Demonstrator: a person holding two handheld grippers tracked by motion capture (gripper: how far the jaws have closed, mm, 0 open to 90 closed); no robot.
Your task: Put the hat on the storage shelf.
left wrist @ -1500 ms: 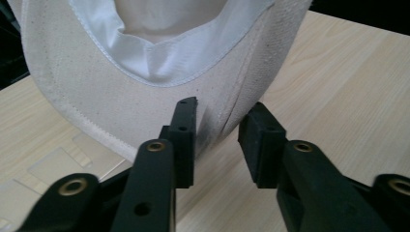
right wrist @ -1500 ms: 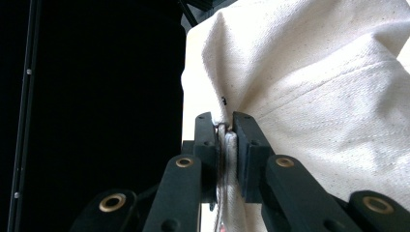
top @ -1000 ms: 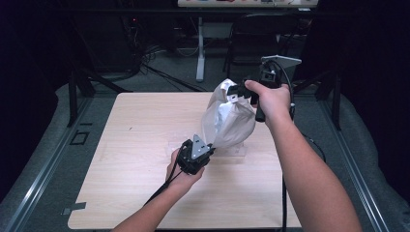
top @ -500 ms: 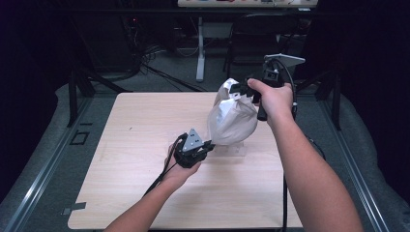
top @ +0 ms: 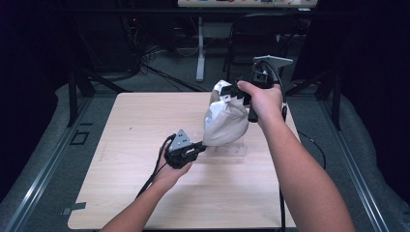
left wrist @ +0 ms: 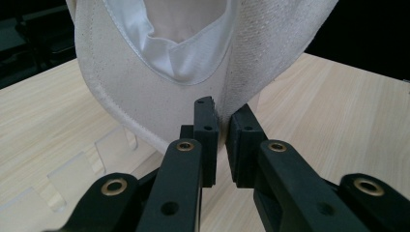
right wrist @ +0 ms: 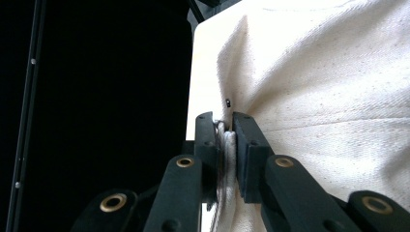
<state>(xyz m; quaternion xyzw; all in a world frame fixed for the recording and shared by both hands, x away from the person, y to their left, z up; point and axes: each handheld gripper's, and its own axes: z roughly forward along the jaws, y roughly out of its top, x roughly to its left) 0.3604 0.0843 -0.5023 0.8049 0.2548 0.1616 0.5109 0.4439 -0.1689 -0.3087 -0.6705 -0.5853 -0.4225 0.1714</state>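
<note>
Cloth bag [top: 225,123] held up over table [top: 121,193], far-right part. Right gripper [top: 232,92] clamped on bag's top edge; bunched fabric between jaws in right gripper view [right wrist: 223,145]. Left gripper [top: 200,147] pinching bag's lower edge, jaws narrow [left wrist: 221,140]. Clear plastic stand [left wrist: 63,179] on table below bag, hard to make out, partly hidden. Bag contents not visible.
</note>
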